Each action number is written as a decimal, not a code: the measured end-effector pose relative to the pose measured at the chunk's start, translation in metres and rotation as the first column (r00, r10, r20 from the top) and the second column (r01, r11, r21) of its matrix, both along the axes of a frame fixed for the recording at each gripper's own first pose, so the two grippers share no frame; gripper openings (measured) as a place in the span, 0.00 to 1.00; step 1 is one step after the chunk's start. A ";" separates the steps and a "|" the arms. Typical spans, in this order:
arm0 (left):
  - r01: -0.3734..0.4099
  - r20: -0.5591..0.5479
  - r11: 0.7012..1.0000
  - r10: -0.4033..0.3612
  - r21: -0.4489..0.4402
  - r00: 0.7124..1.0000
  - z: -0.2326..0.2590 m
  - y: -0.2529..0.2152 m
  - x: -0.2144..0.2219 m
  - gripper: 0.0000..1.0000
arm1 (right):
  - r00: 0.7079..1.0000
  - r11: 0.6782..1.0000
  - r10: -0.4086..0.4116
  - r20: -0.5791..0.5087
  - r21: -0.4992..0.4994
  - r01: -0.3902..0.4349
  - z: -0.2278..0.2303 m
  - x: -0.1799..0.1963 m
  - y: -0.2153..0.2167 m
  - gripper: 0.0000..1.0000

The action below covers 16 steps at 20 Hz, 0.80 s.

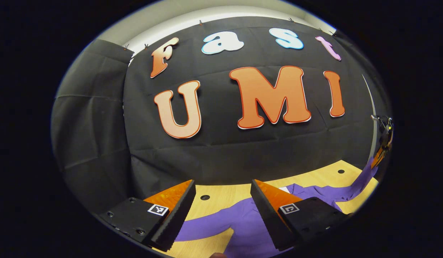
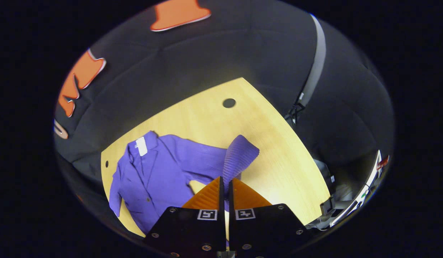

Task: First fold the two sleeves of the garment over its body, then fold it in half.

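Note:
A purple long-sleeved shirt (image 2: 153,172) lies flat on the wooden table (image 2: 221,122), collar and white tag toward the far wall. My right gripper (image 2: 226,184) is shut on one sleeve (image 2: 237,157), which stands lifted off the table with its ribbed cuff sticking up past the fingers. In the left gripper view, my left gripper (image 1: 221,200) hovers open above the shirt (image 1: 242,222), near its other sleeve (image 1: 203,225), with nothing between the fingers. At the far right of that view, the right gripper (image 1: 380,150) holds the raised sleeve.
The table (image 1: 221,195) has small round holes (image 2: 229,103) near its back edge. Black cloth walls stand close behind and beside it. A grey strap and some equipment (image 2: 354,200) sit off the table's right side.

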<state>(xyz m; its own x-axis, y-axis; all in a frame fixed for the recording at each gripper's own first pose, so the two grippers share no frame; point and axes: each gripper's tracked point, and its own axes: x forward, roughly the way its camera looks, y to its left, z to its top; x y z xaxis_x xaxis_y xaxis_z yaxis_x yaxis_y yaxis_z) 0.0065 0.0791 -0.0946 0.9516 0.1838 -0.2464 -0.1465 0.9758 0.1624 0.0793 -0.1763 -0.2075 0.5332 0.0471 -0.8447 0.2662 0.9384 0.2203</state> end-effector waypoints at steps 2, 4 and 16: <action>-0.009 0.001 1.000 0.009 -0.003 1.000 0.000 0.012 -0.001 0.96 | 0.998 0.999 0.050 0.034 -0.007 -0.049 0.020 0.007 0.029 0.04; -0.018 0.003 1.000 0.018 -0.001 1.000 0.000 0.023 -0.005 0.96 | 0.993 0.994 0.103 0.060 -0.025 -0.102 0.035 0.010 0.053 0.04; -0.118 -0.033 0.993 0.118 -0.010 0.992 -0.019 0.106 -0.030 0.96 | 0.923 0.933 0.359 0.137 -0.028 -0.359 0.076 0.035 0.227 0.04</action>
